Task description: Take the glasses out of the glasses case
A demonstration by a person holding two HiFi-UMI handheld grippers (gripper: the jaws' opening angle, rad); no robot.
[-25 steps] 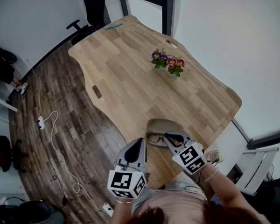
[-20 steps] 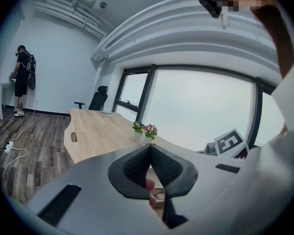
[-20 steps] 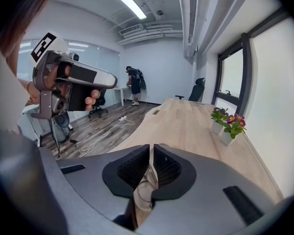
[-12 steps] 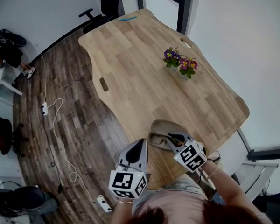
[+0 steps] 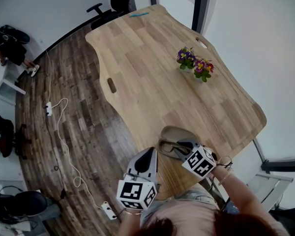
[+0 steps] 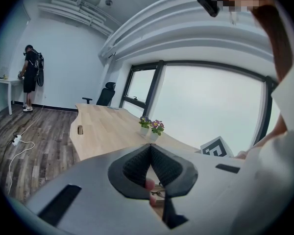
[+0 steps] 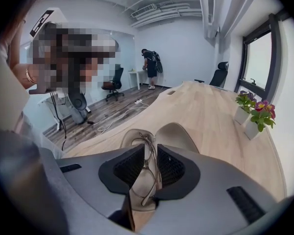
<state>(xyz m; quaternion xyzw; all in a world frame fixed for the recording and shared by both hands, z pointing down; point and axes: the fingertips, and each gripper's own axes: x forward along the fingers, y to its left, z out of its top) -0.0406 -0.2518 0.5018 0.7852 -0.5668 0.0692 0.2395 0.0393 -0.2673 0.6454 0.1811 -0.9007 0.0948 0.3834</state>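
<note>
The right gripper [image 7: 151,147] has its fingers closed on the thin metal-framed glasses [image 7: 147,141], right over the open beige oval glasses case [image 7: 180,131], which lies at the near edge of the light wooden desk [image 5: 152,77]. The left gripper [image 6: 150,149], at 8 o'clock from the case, holds nothing, and its fingers are pressed together. Small pots of purple flowers [image 5: 196,66] stand at 1 o'clock from the case.

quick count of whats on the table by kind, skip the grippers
glasses case: 1
glasses: 1
potted flowers: 2
blue pen-like item: 1
total: 5
</note>
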